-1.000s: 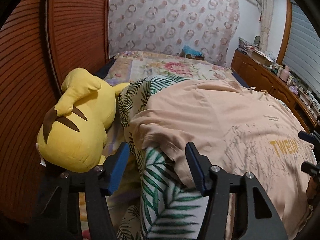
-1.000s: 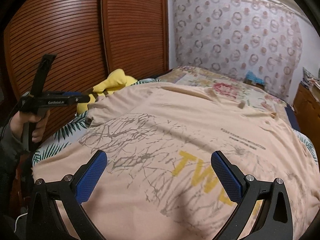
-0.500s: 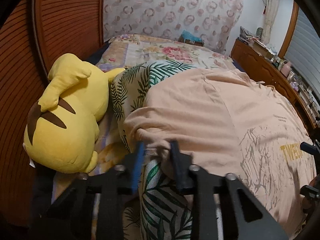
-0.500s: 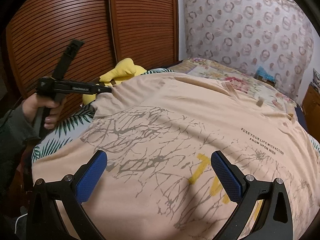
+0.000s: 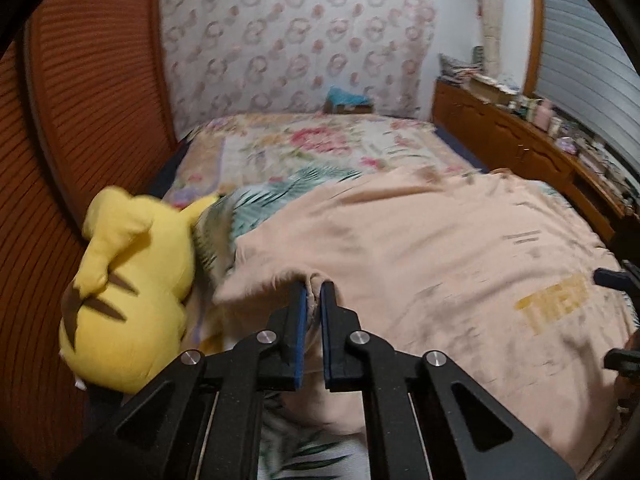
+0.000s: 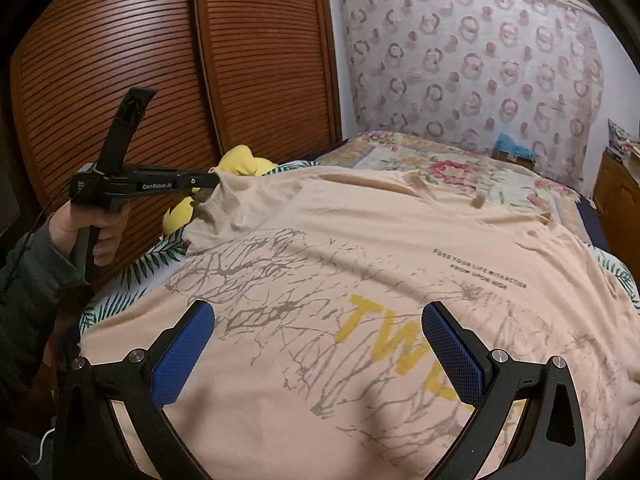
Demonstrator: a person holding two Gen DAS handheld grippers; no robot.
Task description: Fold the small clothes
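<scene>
A peach T-shirt [image 5: 432,248] with yellow letters and a grey branch print lies spread over the bed [image 5: 304,148]. My left gripper [image 5: 314,286] is shut on a pinch of the shirt's left edge, which bunches up between the blue pads. In the right wrist view that same left gripper [image 6: 214,180], held by a person's hand [image 6: 100,224], lifts the T-shirt [image 6: 360,248] corner into a small peak. My right gripper [image 6: 320,320] stands open low over the shirt's printed front, nothing between its fingers.
A big yellow plush toy [image 5: 128,280] lies at the bed's left edge against the brown slatted wardrobe doors [image 6: 160,60]. A leaf-print cover [image 5: 256,204] lies under the shirt. A cluttered wooden dresser [image 5: 532,144] runs along the right side.
My left gripper went from open beside the shirt's edge to shut on it and has lifted the pinched cloth. The right gripper stays open over the print.
</scene>
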